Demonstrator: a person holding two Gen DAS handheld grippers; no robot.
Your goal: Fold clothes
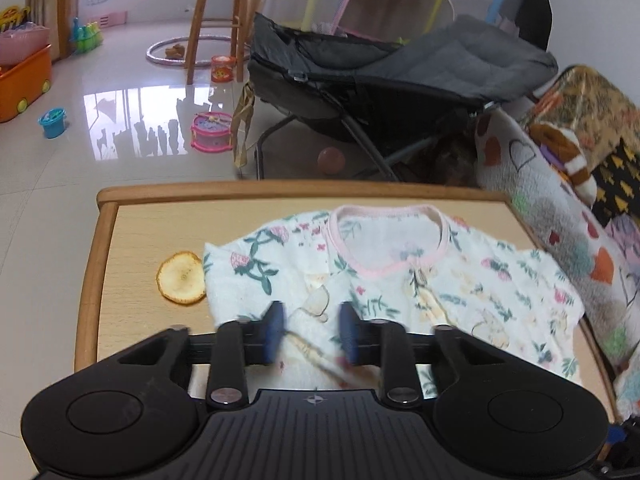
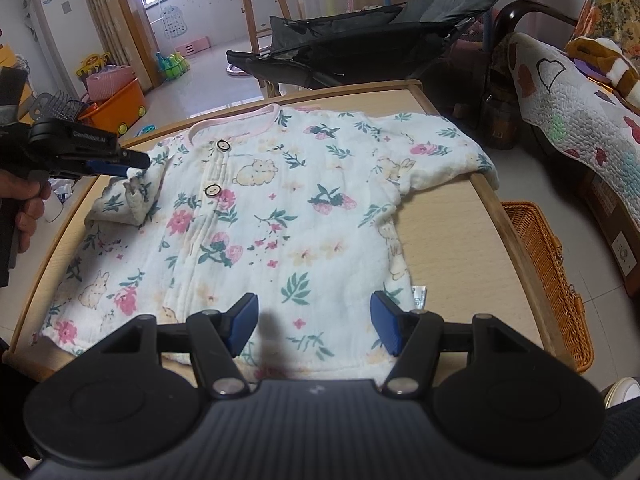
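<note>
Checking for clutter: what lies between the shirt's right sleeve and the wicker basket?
Only the round wooden table's raised rim separates white floral shirt from orange wicker basket, per right wrist view.

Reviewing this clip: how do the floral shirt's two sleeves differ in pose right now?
The bunched sleeve, just under the left gripper, is crumpled and folded in over the shirt. The outstretched sleeve lies flat, pointing away from the body. The bunched sleeve lies within the table, while the outstretched sleeve's cuff reaches over its rim. Both have the same white floral print.
</note>
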